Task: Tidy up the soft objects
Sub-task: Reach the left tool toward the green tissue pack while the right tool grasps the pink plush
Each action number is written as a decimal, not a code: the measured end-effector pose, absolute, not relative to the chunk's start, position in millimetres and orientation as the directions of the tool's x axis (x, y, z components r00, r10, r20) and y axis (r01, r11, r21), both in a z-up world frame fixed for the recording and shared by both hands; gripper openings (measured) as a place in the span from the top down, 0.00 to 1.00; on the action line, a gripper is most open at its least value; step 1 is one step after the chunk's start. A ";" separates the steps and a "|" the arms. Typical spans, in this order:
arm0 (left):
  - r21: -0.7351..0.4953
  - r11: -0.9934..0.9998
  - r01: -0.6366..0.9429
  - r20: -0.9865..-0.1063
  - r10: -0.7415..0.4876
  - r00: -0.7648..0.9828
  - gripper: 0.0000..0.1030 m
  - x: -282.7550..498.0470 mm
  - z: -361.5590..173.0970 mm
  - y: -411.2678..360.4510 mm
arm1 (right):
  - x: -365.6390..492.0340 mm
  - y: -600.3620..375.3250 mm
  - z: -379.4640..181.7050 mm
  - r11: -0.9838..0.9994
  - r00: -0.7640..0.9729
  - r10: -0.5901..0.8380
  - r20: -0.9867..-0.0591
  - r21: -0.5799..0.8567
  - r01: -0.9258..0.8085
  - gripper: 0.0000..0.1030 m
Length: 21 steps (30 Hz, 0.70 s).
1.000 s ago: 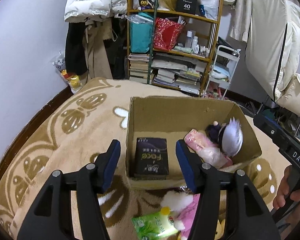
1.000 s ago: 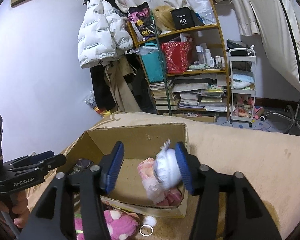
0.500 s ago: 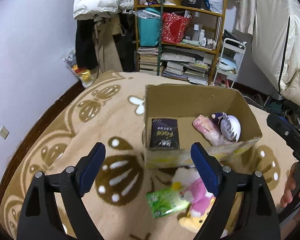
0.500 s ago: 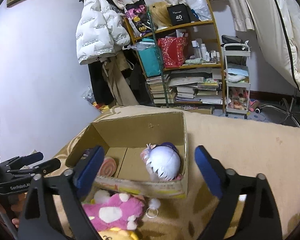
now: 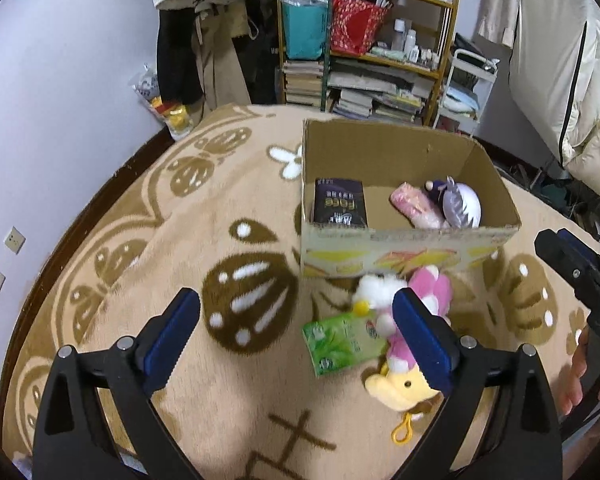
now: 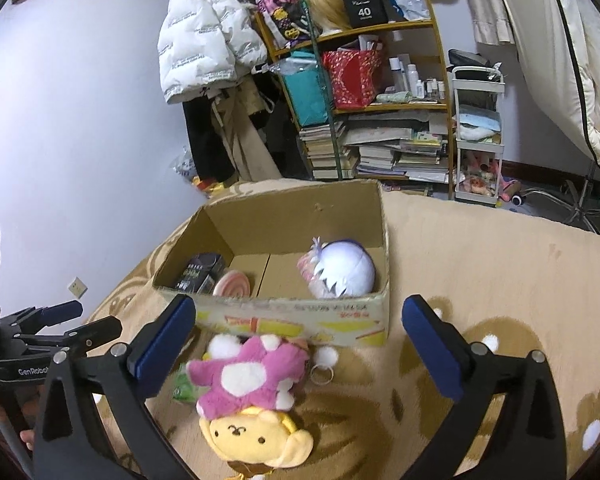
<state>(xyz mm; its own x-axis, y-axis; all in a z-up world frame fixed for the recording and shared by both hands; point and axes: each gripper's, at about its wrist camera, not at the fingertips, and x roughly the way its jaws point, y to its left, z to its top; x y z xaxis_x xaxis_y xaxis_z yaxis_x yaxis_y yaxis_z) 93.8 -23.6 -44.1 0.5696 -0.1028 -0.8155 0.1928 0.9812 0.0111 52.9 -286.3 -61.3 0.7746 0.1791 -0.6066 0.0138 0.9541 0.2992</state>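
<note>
the left hand-held gripper [image 5: 296, 332] is seen released, its jaws spread wide after just having been opening, with nothing pressed between them. only patterned blanket [image 5: 148, 264] lies in the gap, apart from a green pack [image 5: 342, 342] just inside its right finger. beyond that finger a pink and yellow plush [image 5: 410, 360] lies on the blanket, partly hidden by it, touching the green pack.

ahead of the left hand-held gripper, slightly to the right, an open box [image 5: 404, 246] is set on the blanket. inside it a dark pack [image 5: 340, 202] is seen at the left, and a pink toy [image 5: 416, 204] and a white-haired doll [image 5: 462, 206] at the right, touching each other.

the right hand-held gripper [image 6: 300, 344] is likewise released, its jaws having just been opening to their widest, and nothing is grasped. the plush [image 6: 252, 396] lies between and below its fingers, untouched, just before the box [image 6: 300, 316]. a ring [image 6: 321, 373] lies beside the plush. in the box, ahead, the doll [image 6: 346, 270] is seen at the right, and the dark pack [image 6: 202, 272] and a striped round thing [image 6: 234, 284] at the left.

far ahead a cluttered shelf [image 6: 364, 108] is seen.
</note>
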 end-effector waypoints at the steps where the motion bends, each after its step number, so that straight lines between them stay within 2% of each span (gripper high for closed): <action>1: 0.003 0.982 0.191 -0.823 -0.106 0.558 0.06 94.1 -46.0 -22.4 | 52.7 -283.4 -62.2 0.956 0.771 0.181 -0.611 0.295 0.009 0.00; 21: -0.096 0.983 0.158 -0.927 -0.146 0.346 0.07 121.8 -96.6 -10.3 | 61.2 -242.6 -100.5 0.972 0.654 0.225 -0.722 0.210 -0.103 0.00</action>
<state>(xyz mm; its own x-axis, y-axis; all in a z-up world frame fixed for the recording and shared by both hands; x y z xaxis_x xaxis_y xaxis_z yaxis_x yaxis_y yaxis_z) 121.8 -10.3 -96.6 0.3461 -0.1460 -0.9268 0.1582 0.9828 -0.0957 61.2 -242.6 -100.5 0.6538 0.2254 -0.7223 -0.1026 0.9722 0.2105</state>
